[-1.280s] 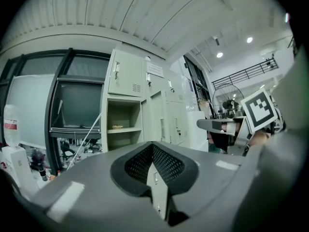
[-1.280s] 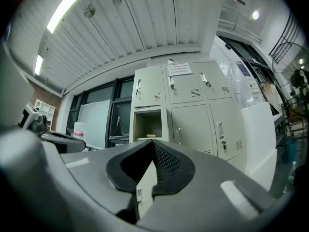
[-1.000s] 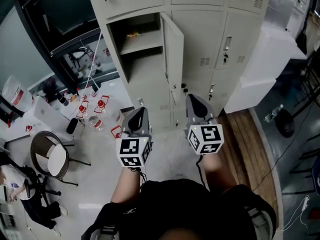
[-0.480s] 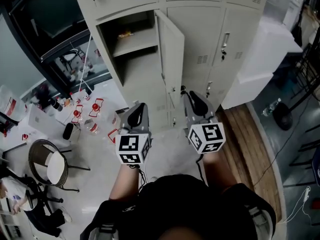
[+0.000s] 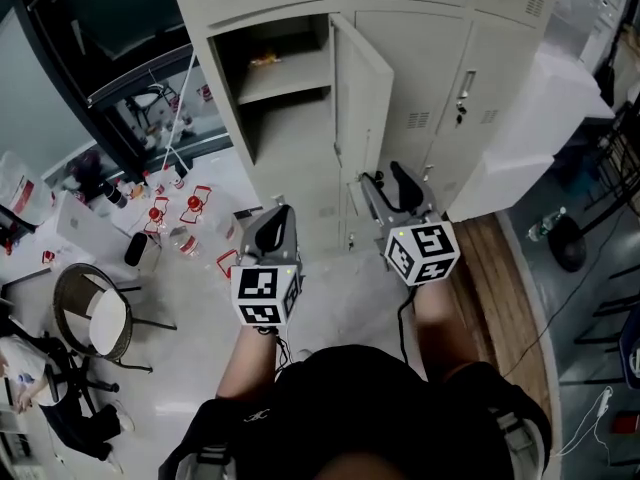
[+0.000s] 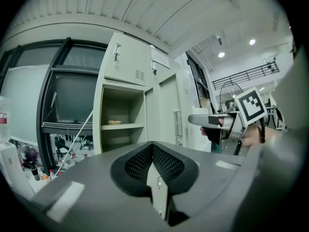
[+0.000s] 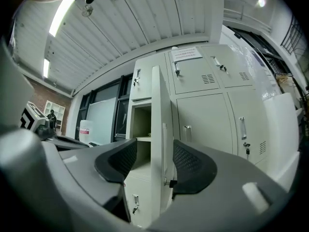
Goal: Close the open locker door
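The grey locker bank [image 5: 450, 78] has one open compartment [image 5: 285, 73] with a shelf inside. Its door [image 5: 365, 93] swings out toward me. My right gripper [image 5: 388, 181] is just below the door's free edge, and its jaws are opening. In the right gripper view the door edge [image 7: 161, 129] shows in the gap of the right gripper [image 7: 152, 162], and neither pad presses on it. My left gripper [image 5: 285, 215] hangs lower left, away from the locker. The left gripper [image 6: 153, 151] is shut with nothing in it.
A round chair [image 5: 95, 318] and several bottles [image 5: 175, 213] stand on the floor at the left, near a dark window frame [image 5: 120, 58]. A white cabinet [image 5: 540, 118] adjoins the lockers on the right, above a wooden floor strip [image 5: 500, 288].
The right gripper's jaws have gone from shut to wide apart, and it has lifted a little toward the door edge. The left gripper has hardly moved.
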### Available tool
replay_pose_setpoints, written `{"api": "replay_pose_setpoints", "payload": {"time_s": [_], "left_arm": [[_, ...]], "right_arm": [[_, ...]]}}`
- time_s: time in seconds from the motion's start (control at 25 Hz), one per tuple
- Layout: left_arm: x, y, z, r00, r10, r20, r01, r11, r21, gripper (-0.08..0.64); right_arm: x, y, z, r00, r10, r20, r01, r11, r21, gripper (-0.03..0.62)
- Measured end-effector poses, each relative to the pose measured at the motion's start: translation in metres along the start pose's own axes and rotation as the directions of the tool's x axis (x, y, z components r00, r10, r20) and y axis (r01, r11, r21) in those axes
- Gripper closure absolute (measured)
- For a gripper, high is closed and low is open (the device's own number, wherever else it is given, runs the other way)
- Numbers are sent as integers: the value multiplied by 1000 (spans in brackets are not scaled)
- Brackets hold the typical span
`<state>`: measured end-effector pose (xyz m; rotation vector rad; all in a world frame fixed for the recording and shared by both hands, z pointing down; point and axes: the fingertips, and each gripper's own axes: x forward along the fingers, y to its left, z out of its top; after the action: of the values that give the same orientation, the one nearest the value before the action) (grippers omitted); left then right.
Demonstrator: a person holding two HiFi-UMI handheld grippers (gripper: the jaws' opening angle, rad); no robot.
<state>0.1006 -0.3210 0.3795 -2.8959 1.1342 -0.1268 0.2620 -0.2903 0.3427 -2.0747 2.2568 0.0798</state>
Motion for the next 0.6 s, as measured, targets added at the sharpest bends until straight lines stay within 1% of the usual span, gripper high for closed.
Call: {"api": "replay_pose_setpoints", "payload": {"time_s": [0.2,0.4,0.44,0.48,0.52,0.6], "left_arm": [[-5,9,-4,1000,25,-8,-25,1000,-5,558],[-10,16,-6,999,49,-12,-49,999,-7,558],[-11,17,-7,999,53,-12,-53,999,-7,559],[-11,18,-7,998,57,-13,-57,998,-9,558],[-12,20,-8,998,61,-14,-61,998,-11,558],[-14,23,-8,998,69,-15,-69,998,-13,558]], "right_arm": [[19,-4,5,995,100,-29,-100,995,10,376],[34,-7,9,982,180,-55,-179,984,11,379],[36,-6,9,981,186,-61,-186,982,9,383],[37,-6,9,980,186,-65,-185,983,8,402],[38,-5,9,981,183,-68,-183,983,8,444],[40,-1,9,980,187,-69,-187,982,13,445]]}}
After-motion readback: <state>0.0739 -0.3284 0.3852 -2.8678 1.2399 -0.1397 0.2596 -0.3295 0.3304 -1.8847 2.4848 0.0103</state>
